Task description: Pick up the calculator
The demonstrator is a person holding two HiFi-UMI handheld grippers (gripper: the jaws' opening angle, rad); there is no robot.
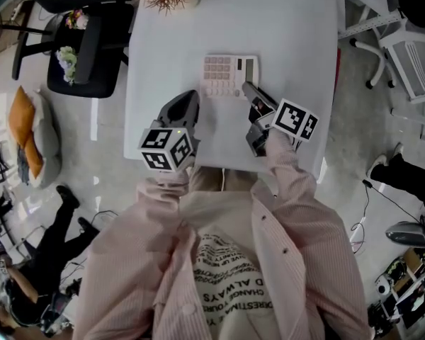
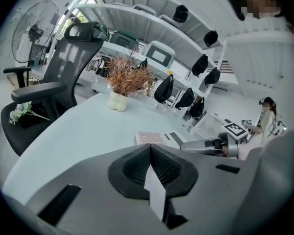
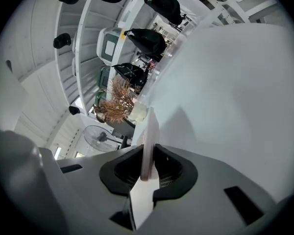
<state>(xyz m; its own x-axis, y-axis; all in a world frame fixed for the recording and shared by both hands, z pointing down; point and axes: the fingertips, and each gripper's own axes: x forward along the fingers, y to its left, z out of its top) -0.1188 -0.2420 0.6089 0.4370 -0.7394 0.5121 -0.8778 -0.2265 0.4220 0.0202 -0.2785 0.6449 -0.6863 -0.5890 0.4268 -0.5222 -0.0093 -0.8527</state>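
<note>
My right gripper (image 1: 248, 88) clamps the calculator (image 1: 223, 76) by its near edge only, jaws almost together; so shallow a bite could let it pivot and slip free on lifting.

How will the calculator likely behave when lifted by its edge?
Probably stiff: the calculator looks a straight thin slab held by the right gripper. Likely light, being so thin. Gripped at one edge only, it may swivel.
</note>
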